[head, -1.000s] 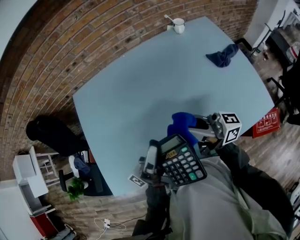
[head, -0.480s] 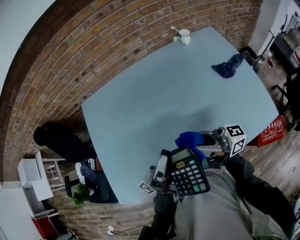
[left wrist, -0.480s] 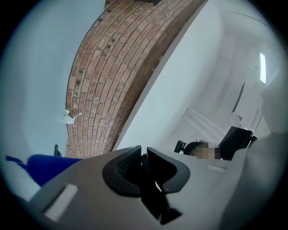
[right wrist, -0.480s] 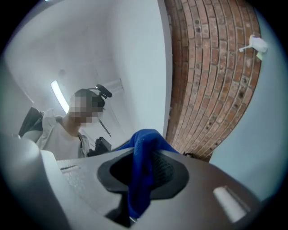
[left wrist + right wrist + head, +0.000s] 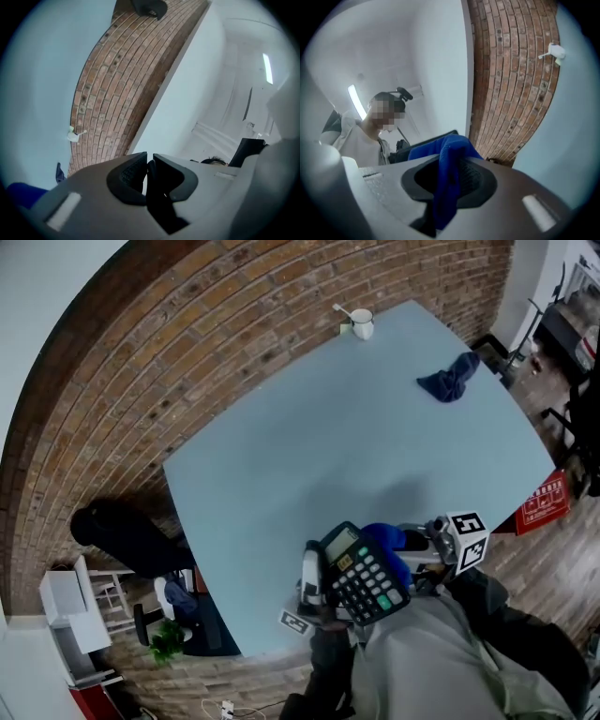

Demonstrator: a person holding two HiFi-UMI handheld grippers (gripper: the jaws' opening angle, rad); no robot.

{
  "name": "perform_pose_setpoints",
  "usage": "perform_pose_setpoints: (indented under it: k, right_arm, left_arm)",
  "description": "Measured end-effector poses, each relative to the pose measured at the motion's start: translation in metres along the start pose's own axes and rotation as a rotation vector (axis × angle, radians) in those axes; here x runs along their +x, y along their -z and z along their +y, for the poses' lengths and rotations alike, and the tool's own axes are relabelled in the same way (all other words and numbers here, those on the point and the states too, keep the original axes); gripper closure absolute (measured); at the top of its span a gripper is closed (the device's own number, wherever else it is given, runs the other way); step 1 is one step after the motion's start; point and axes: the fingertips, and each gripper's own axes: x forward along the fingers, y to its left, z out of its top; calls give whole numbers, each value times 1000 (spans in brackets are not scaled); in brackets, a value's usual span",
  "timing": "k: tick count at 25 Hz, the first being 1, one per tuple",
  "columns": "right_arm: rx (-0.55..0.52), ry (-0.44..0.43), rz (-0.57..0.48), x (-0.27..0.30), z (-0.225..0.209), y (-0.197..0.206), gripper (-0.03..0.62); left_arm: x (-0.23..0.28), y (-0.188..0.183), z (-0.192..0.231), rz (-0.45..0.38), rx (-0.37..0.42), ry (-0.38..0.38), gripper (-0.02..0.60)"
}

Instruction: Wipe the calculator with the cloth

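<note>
Left gripper (image 5: 147, 171) jaws clamp the calculator (image 5: 366, 576) edge; right gripper (image 5: 449, 183) jaws pinch the blue cloth (image 5: 382, 538), which lies against the calculator.

bright blue cloth (image 5: 383, 539), black calculator (image 5: 364, 576), pale blue table (image 5: 309, 427), red-brown brickwork (image 5: 187, 343)

A pale blue table (image 5: 309, 427) stands beside a red brick wall (image 5: 169, 343), with wood-plank floor (image 5: 561, 547) on the right.

An office-like workroom is indicated: a large pale blue table (image 5: 309, 427) is set by a red brick wall (image 5: 169, 352), and wood plank flooring (image 5: 548, 545), a black swivel chair (image 5: 127, 535) and a white shelf unit (image 5: 70, 601) are seen around it.
</note>
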Motion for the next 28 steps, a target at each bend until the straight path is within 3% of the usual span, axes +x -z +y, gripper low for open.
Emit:
perform_pose_setpoints:
  k: [4,6,9,11,14,16,18,20,22,25,28]
  right_arm:
    - [3,-40,193,22,17,56,516]
    - [-18,-25,172,19,13,52,516]
    - [-96,53,62,2,5,12,516]
    - [-226,133,39,-6,5,-18,516]
    - [-560,320,132,-7,12,-48,516]
    - [-771,446,303,1,12,-44,516]
    - [-931,525,550,11,2,-17,516]
    - [-1049,508,759,22,-2,17,516]
    - [-1095,406,868,39,6,49,516]
    - [-1082,252,937,56,20,85,516]
    - [-1074,281,916,53,9,74,516]
  left_arm:
    - [-1,-24,1,-75,89,-46,545]
    - [-3,-31,-1,-102,114,-56,545]
    - [-11,-41,-2,-123,178,-105,545]
    - [-17,-49,-2,-132,225,-143,545]
    - [-24,-56,0,-120,360,-227,545]
    - [-25,-54,-1,-86,469,-271,545]
    - [-22,-47,0,-45,531,-288,545]
    - [-20,-39,2,7,594,-314,545]
    - [-21,-35,5,60,680,-357,545]
    - [-23,-36,5,86,720,-381,541]
    - [-23,-34,1,104,716,-368,540]
